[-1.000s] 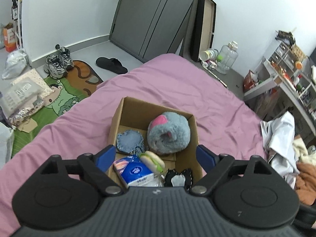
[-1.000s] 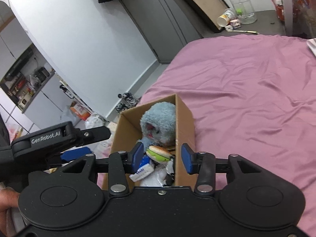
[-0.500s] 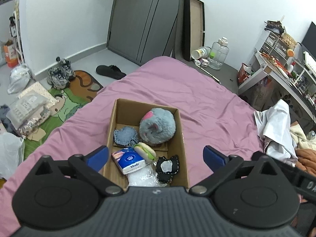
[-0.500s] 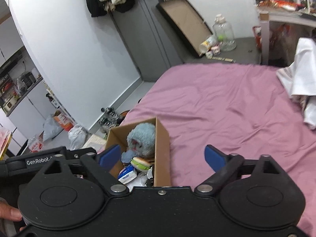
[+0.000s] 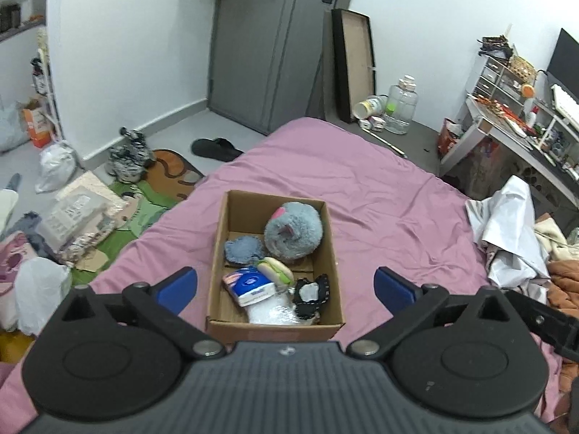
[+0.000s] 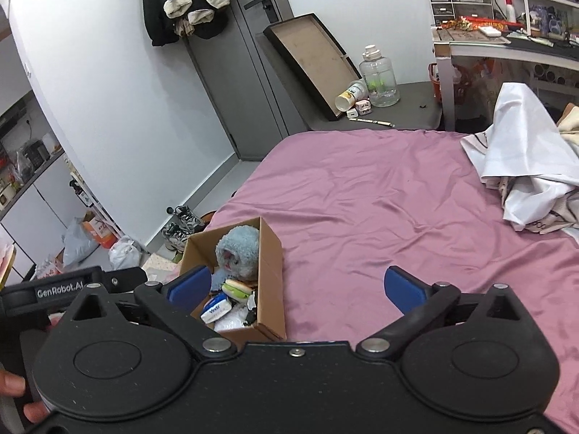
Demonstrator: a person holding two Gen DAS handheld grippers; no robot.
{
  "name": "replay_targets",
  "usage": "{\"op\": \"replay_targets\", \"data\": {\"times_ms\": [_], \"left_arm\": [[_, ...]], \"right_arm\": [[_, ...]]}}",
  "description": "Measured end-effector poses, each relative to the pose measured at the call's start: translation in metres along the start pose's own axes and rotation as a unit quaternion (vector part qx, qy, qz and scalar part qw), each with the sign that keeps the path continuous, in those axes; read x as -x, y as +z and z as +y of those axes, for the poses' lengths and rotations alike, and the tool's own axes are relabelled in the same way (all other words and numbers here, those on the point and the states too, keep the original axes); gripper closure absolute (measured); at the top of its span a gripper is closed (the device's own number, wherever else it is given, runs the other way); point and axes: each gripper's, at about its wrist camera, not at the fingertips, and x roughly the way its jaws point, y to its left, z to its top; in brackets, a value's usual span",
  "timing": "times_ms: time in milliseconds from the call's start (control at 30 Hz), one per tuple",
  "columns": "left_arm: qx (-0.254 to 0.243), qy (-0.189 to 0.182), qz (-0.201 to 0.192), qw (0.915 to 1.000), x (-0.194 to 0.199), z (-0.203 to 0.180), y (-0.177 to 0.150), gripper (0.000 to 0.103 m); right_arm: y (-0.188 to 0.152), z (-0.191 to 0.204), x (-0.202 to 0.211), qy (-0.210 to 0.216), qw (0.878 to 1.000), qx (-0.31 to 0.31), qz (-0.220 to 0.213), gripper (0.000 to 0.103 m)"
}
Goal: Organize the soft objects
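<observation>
A cardboard box (image 5: 217,249) sits on the pink bed (image 5: 380,209). In it lie a grey plush toy (image 5: 293,233), a blue denim patch (image 5: 243,249), a burger toy (image 5: 275,269), a blue tissue pack (image 5: 249,285), a white bag (image 5: 271,313) and a black-and-grey soft piece (image 5: 312,294). My left gripper (image 5: 286,285) is open and empty, raised above the box's near end. My right gripper (image 6: 295,287) is open and empty, above the bed just right of the box (image 6: 269,264). The plush (image 6: 239,253) and burger (image 6: 237,288) also show there.
White and orange clothes (image 5: 514,238) are piled at the bed's right edge. A desk with clutter (image 5: 514,115) stands right. Shoes (image 5: 128,155), bags and a green mat (image 5: 144,209) lie on the floor left. A water jug (image 5: 401,105) stands by the door.
Both grippers have pulled back and up from the box. The right gripper's jaws have opened wide; the burger toy now lies in the box.
</observation>
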Motion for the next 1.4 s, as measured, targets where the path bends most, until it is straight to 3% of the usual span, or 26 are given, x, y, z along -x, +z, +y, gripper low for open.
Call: {"op": "replay_targets", "data": {"times_ms": [867,1400], "left_arm": [[-0.038,0.017,0.004,0.9991,0.055,-0.009,-0.039,0.0],[-0.039,0.025,0.017,0.9988,0.072,-0.008,-0.053,0.0]], "right_arm": [[-0.037,-0.013,0.055,-0.029,1.0,0.001,0.006,0.0],[-0.051,0.006,0.061,-0.049,0.998,0.047,0.017,0.0]]}}
